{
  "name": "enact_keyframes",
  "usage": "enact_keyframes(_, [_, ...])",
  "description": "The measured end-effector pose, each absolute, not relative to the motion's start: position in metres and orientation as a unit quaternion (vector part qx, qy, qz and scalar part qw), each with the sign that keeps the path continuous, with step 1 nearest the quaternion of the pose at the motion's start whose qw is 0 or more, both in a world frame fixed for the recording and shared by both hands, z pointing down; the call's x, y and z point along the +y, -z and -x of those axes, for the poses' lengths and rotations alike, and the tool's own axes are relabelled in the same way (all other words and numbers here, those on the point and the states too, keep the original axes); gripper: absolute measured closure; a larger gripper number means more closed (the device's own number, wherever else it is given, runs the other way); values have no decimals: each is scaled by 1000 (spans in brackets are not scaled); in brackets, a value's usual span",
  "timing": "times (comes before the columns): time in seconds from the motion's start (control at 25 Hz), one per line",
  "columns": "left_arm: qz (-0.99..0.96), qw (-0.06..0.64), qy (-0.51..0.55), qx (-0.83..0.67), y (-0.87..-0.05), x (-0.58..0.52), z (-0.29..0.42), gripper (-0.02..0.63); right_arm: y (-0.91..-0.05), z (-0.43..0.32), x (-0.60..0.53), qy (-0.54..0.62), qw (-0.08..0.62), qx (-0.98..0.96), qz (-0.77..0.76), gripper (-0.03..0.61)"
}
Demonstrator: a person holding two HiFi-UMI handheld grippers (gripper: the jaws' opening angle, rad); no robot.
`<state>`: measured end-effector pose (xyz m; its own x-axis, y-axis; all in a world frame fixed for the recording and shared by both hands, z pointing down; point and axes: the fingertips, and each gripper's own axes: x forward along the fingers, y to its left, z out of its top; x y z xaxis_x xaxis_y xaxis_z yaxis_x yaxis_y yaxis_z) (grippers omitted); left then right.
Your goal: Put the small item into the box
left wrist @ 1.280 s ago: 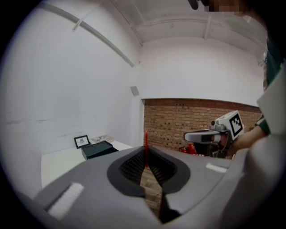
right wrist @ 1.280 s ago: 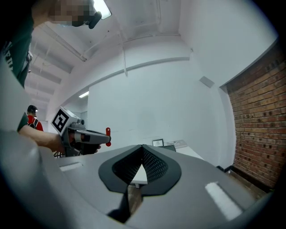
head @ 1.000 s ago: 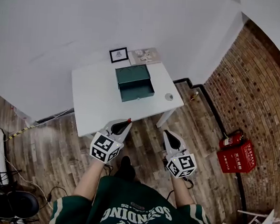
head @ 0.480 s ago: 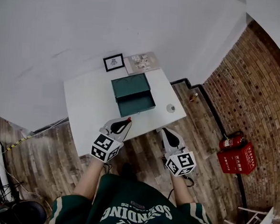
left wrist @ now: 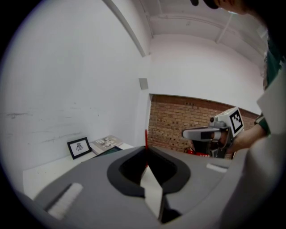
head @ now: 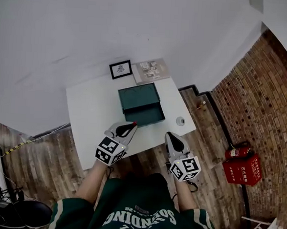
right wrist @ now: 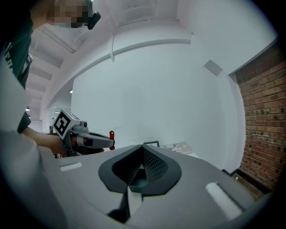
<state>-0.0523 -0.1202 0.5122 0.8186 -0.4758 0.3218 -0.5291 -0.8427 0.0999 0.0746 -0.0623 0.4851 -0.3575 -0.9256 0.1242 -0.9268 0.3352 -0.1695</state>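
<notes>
Left gripper and right gripper, jaws pressed together and empty, hover over the white table. Only the head view shows the small round item, at 4 o'clock from the open green box.

Bare lab-like room: brick wall, plank floor (fire extinguisher)

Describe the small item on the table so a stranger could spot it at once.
Find the white table with the dark green open box on it. Right of the box, near the table's edge toward the brick wall, lies the item. It is small, round and grey, while the frame and booklet at the back are flat and rectangular.
</notes>
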Motion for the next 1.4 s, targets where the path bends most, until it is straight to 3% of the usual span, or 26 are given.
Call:
enact_keyframes(0.88, [-868, 125, -136, -462, -508, -253, 48, 552, -485, -96, -263, -127, 11, -916, -380, 577])
enact_keyframes(1.4, [-825, 129, -138, -532, -503, -266, 50, 552, -491, -94, -306, -138, 12, -942, -306, 577])
